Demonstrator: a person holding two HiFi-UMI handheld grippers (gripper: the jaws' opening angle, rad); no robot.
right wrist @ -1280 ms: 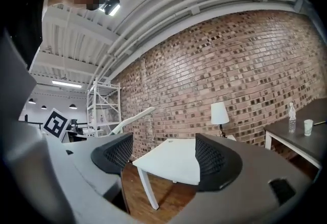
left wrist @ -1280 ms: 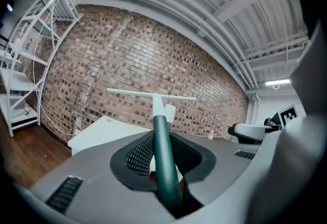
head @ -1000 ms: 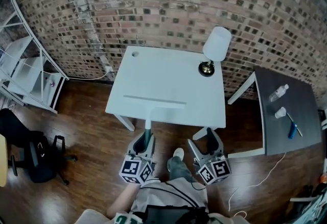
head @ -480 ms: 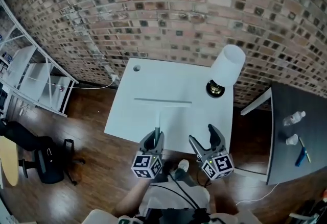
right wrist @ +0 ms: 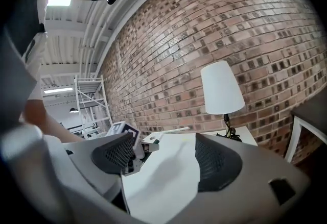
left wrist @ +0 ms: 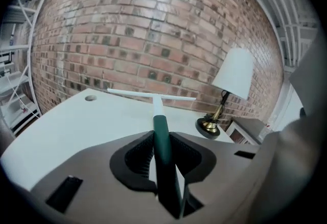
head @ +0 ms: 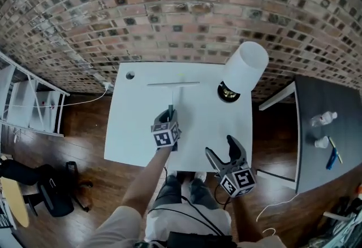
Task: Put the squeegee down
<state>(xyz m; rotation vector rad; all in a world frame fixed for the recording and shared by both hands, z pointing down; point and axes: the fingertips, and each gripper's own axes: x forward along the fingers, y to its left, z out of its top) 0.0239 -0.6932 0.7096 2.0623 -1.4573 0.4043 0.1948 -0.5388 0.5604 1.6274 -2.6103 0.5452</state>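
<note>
Over the far half of the white counter [head: 136, 128], your left tongs [head: 171, 110] are clamped on the green handle of the squeegee [head: 172, 86]. It reaches away from you, its pale blade lying crosswise near the far edge, just left of the lamp [head: 243, 69]. Whether the blade touches the top yet, no view settles. Your right tongs [head: 222, 149] stand apart and empty by the near right corner, well clear of the work. You look to be in the lowering step, the setting-down not yet done. Next, bring the handle down until the whole tool lies flat. Then part the left tongs and draw back along the handle's line, so you neither drag it nor nudge the lamp.
</note>
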